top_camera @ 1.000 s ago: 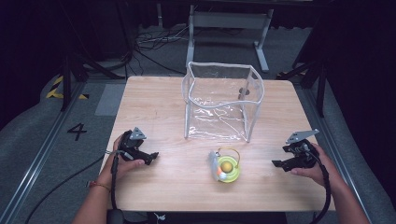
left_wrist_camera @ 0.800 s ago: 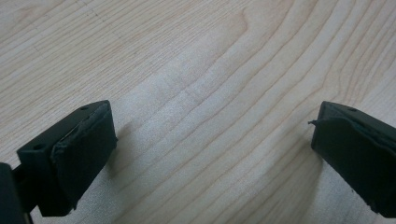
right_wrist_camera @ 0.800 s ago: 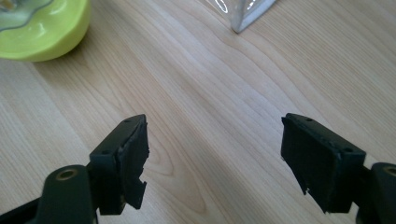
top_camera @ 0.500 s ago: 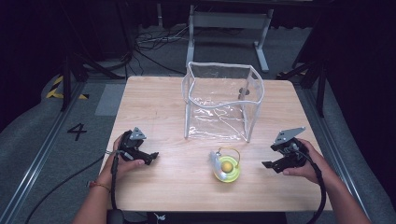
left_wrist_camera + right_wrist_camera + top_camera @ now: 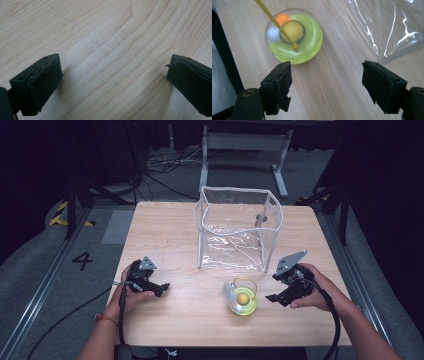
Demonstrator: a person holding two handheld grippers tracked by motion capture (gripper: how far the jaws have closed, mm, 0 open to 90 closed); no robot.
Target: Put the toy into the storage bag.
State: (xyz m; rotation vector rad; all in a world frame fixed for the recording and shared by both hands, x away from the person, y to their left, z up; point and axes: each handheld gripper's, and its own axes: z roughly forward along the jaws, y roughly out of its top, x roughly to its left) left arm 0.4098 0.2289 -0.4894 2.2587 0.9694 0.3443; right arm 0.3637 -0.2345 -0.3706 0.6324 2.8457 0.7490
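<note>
the green domed toy (image 5: 242, 301) at nine o'clock of the wide-open, empty right gripper (image 5: 272, 298) looks light, smooth, slippery; i'd pinch its rim or yellow loop (image 5: 275, 23).

A small round green toy (image 5: 241, 301) with a clear dome top and a yellow ball inside lies flat on the counter (image 5: 165, 235), near the front. A yellow loop sticks up from it. A big clear plastic bag (image 5: 239, 227) stands open just behind it.
</note>
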